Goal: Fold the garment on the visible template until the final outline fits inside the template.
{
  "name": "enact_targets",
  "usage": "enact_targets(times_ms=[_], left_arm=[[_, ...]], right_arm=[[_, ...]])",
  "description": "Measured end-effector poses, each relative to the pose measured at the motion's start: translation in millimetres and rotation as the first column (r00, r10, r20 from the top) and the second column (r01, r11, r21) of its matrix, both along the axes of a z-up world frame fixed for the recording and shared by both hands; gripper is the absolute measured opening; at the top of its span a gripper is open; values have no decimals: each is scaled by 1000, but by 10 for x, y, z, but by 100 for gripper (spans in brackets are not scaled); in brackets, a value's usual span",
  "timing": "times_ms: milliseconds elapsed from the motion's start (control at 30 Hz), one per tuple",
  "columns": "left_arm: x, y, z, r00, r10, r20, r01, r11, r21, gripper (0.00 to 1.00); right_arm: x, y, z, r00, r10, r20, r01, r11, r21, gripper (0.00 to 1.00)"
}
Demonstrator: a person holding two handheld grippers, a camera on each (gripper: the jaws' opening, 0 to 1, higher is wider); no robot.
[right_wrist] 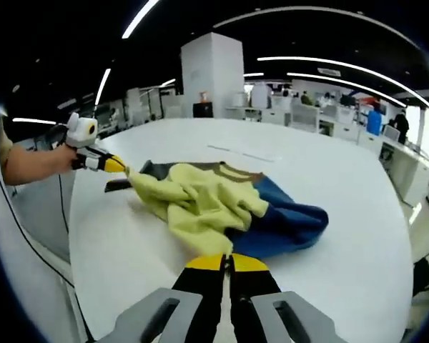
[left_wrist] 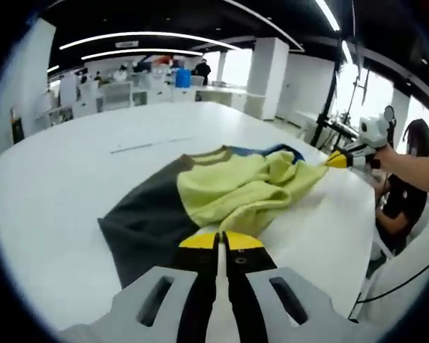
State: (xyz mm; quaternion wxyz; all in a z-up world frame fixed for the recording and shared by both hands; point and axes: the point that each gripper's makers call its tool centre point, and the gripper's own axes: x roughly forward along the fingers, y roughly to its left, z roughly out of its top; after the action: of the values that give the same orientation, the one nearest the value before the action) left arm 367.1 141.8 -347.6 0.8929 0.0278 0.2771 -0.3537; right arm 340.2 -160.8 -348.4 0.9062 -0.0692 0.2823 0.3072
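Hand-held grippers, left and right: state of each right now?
Left hand-held gripper: shut on the garment's near edge.
Right hand-held gripper: shut on the garment's yellow edge.

garment [left_wrist: 222, 189] on table [left_wrist: 57, 179] | tools [left_wrist: 219, 243] at opposite edges
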Motion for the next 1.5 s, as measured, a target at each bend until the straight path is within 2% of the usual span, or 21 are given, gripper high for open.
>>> enact_targets(times_ms=[100,200,367,467,533,800,967,1133,1367,1400,1467,1500], left_arm=[[-37,42,2,1000,-1,-17,1,1000,17,0],[-110,72,15,998,13,-57,-13,1000,11,0],[-234,59,53,995,2,-95,0,1000,19,0],[-293,58,125,994,4,-113,-5,1000,-3,0],[-339,36,221,993,-3,-118,-2,999,-42,0],[-471,146,403,990,20,-140,-30,997,-67,0],[-609,206,457,985,27,-168,-42,995,-87,0],[-776,259,459,981,21,-193,-37,996,-78,0],[-1096,311,321,962,-2,-272,-20,997,-76,0],[-1124,371,279,959,18,-283,-35,998,-53,0],[-1154,409,244,960,21,-279,-36,998,-50,0],[-1190,441,199,956,26,-291,-43,998,-51,0]], right_arm=[[-44,-47,49,1000,5,-16,-5,1000,-16,0],[-103,-113,105,999,3,-37,-5,999,-38,0],[-202,-178,225,998,-7,-66,5,999,-33,0],[-249,-202,279,997,-11,-80,8,999,-35,0],[-291,-225,334,996,-17,-90,14,999,-35,0],[-460,-260,522,993,-26,-115,23,999,-26,0],[-619,-246,542,989,-16,-146,12,999,-31,0],[-758,-179,539,986,7,-166,-13,999,-35,0],[-990,-152,418,976,27,-215,-39,998,-54,0],[-1018,-161,391,975,24,-221,-40,997,-65,0],[-1086,-183,332,971,25,-237,-47,995,-90,0],[-1119,-172,313,970,27,-242,-47,996,-77,0]])
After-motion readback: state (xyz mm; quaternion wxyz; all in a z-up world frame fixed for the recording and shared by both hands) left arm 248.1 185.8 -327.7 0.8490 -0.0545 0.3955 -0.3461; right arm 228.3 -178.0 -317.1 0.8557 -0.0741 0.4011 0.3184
